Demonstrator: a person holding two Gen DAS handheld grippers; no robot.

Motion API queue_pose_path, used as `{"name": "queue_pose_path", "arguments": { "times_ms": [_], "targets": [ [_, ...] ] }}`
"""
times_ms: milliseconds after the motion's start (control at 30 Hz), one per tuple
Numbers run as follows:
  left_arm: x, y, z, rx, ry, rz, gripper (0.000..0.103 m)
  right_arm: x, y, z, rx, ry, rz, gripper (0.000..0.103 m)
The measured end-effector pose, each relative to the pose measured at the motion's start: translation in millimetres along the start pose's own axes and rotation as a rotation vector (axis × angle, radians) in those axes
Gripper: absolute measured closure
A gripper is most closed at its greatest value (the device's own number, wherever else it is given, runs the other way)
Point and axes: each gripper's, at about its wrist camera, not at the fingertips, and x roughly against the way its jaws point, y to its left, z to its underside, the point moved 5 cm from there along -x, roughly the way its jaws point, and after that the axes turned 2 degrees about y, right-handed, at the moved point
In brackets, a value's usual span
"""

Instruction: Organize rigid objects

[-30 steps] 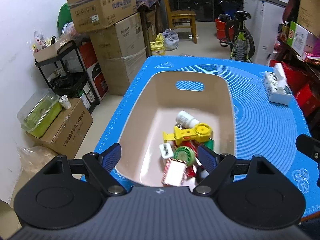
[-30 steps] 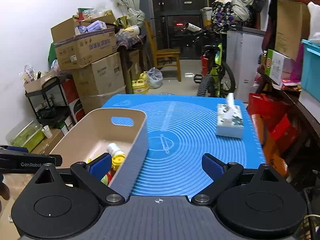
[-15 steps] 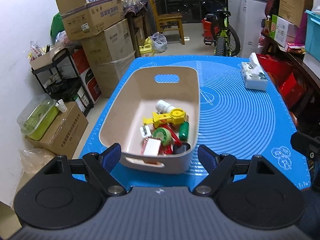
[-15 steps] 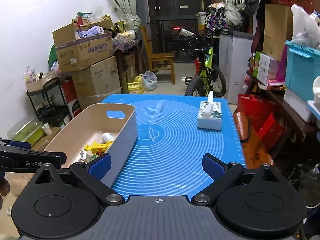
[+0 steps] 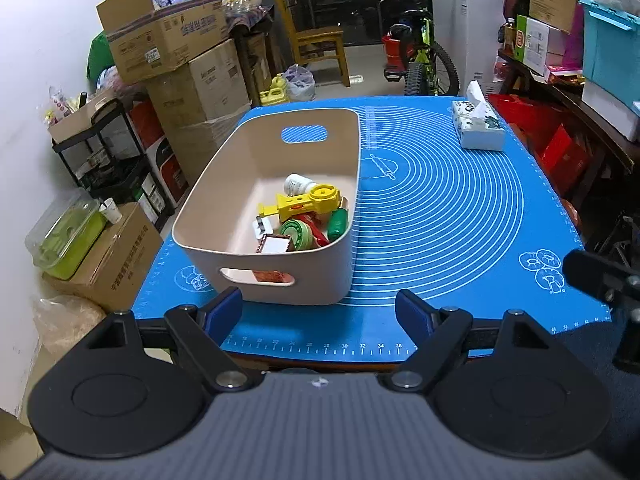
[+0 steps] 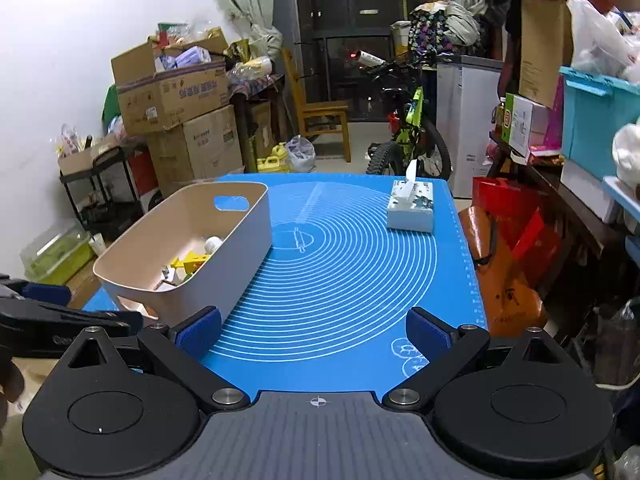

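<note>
Cluttered storage space surrounds the desk [image 5: 460, 320]: stacked cardboard boxes [image 5: 180, 52] along the white wall, a wooden chair [image 5: 320, 40] and a bicycle [image 5: 424, 60] farther back, a teal crate [image 6: 600, 120] on the shelves at the far side. Over the desk lies a blue mat [image 5: 440, 208] printed with white rings.

On the mat stands a beige bin [image 5: 224, 200] with a cut-out handle at each end. The rigid objects are gathered inside it, toward its near end: a yellow plastic piece [image 5: 308, 202], a white bottle [image 5: 296, 184], a green round lid [image 5: 294, 232], a green capsule-shaped item [image 5: 338, 220], a red piece partly hidden beneath them and a small flat packet [image 5: 274, 246] leaning on the near wall. A tissue box [image 5: 478, 128] sits well apart, near the mat's far corner.

Left tool [image 5: 320, 312] hangs at the desk's near edge, just before the bin, its blue pads [image 5: 224, 312] spread wide with nothing between them. Right tool [image 6: 316, 332] hovers over the mat's near part beside the bin, likewise spread and empty. Only the mat lies below its fingers.
</note>
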Motion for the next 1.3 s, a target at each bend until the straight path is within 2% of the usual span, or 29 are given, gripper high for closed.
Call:
{"name": "queue_pose_path", "arguments": {
  "times_ms": [100,467,800,1300],
  "targets": [
    [-2,-3,7,0.005,-0.006,0.000,0.019,3,-1,3,0.005,-0.030,0.009,0.005],
    [-12,-6,24,0.021,-0.008,-0.026,0.019,-7,2,13,0.044,-0.017,0.035,0.005],
    [-14,-6,25,0.031,-0.009,-0.009,0.019,-11,6,16,0.081,0.006,0.041,0.005],
    [-13,-5,25,0.035,-0.015,-0.004,0.019,-13,3,18,0.072,0.025,0.044,0.005]
  ]
}}
